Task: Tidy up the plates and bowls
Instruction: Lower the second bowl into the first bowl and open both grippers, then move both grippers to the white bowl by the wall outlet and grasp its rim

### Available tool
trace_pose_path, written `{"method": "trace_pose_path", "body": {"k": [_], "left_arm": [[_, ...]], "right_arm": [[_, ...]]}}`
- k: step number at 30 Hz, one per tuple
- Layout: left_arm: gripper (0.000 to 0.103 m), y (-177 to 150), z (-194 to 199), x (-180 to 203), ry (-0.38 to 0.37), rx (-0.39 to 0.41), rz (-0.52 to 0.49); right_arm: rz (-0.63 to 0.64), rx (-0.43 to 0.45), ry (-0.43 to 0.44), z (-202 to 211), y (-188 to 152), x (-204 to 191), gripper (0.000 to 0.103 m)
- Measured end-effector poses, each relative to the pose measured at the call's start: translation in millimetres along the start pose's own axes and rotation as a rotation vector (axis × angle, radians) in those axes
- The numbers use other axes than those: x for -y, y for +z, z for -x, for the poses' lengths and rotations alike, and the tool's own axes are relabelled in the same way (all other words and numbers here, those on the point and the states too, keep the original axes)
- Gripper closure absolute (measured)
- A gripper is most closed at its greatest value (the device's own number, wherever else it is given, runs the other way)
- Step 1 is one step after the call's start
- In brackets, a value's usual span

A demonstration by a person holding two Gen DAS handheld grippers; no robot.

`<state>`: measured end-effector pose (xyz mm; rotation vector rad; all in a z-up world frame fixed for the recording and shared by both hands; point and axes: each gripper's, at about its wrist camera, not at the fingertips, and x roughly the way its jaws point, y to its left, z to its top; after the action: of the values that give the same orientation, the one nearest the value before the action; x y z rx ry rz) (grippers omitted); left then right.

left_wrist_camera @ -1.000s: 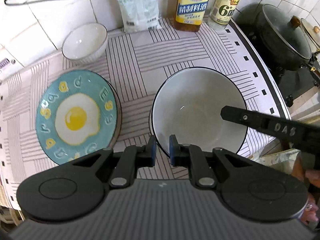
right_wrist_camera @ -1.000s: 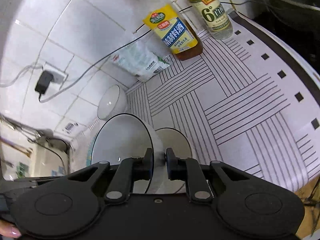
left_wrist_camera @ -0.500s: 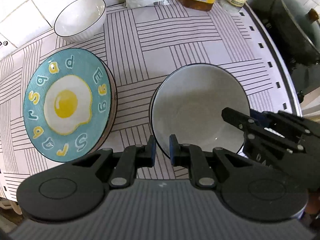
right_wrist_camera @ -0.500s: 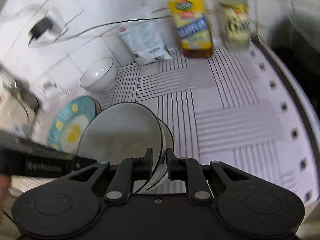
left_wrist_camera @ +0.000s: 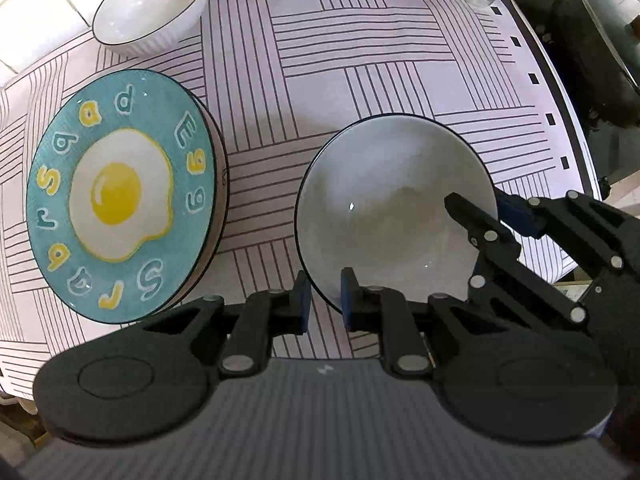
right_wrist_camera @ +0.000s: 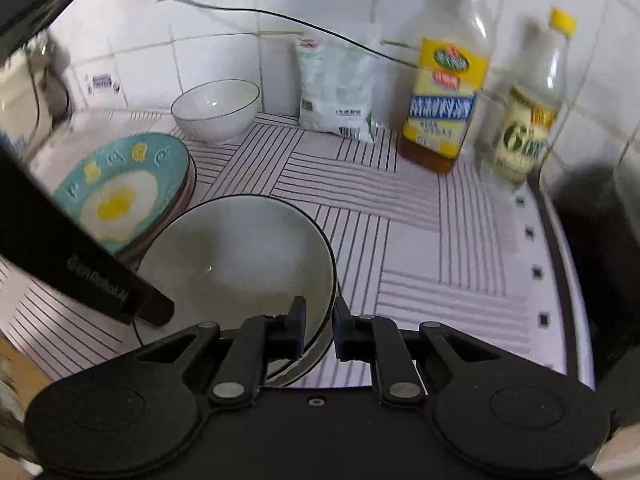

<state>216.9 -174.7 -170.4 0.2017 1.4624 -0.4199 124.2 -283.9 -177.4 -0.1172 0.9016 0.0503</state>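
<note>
Grey-white glaze with a thin dark rim: that was the big bowl (left_wrist_camera: 394, 204), which I held near the front of the striped cloth (left_wrist_camera: 340, 60), right of the plate. My left gripper (left_wrist_camera: 325, 296) pointed down at the bowl's near edge, its blue-padded jaws narrow and clamped on the rim. My right gripper (right_wrist_camera: 320, 320) pinched the same bowl at its right rim, one finger inside, one outside; in the left view it (left_wrist_camera: 486, 212) came in from the right across the bowl. I could not tell whether the bowl rested on the cloth or hung just above it. The plate (left_wrist_camera: 120, 196), teal with a fried egg and letters painted on it, lay at the left, on top of another dish whose brown edge showed beneath; plate and big bowl were near each other but apart. A small bowl (left_wrist_camera: 150, 6), white and upright, stood behind the plate by the tiled wall. Along that wall stood a white bag (right_wrist_camera: 340, 84), an oil bottle (right_wrist_camera: 446, 88) and a second bottle (right_wrist_camera: 528, 120). A dark pot (left_wrist_camera: 592, 48) sat off the cloth at the right.
</note>
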Motion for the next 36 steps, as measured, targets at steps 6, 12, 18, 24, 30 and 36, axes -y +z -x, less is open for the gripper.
{"method": "trace_pose_path", "body": {"k": [6, 12, 18, 24, 30, 36], "left_arm": [[0.088, -2.9, -4.1, 0.8, -0.013, 0.003, 0.023], [0.088, -9.0, 6.7, 1.2, -0.023, 0.044, 0.046], [0.086, -24.2, 35.0, -6.8, -0.045, 0.107, 0.075], [0.085, -44.7, 70.6, -16.6, -0.048, 0.191, 0.110], [0.084, -64.5, 102.1, -26.8, -0.041, 0.267, 0.144], [0.080, -80.9, 127.1, -47.9, -0.058, 0.375, 0.174]], "right_arm": [[0.020, 0.006, -0.001, -0.9, -1.6, 1.4, 0.084], [-0.016, 0.004, 0.017, 0.3, -3.0, 3.6, 0.080], [-0.074, 0.048, 0.065, 22.8, -1.5, 11.4, 0.080], [-0.100, 0.078, 0.135, 45.7, 0.6, 10.6, 0.079], [-0.127, 0.072, 0.230, 59.4, 1.5, 6.0, 0.077], [-0.196, 0.060, 0.323, 68.3, 11.1, 0.7, 0.073]]}}
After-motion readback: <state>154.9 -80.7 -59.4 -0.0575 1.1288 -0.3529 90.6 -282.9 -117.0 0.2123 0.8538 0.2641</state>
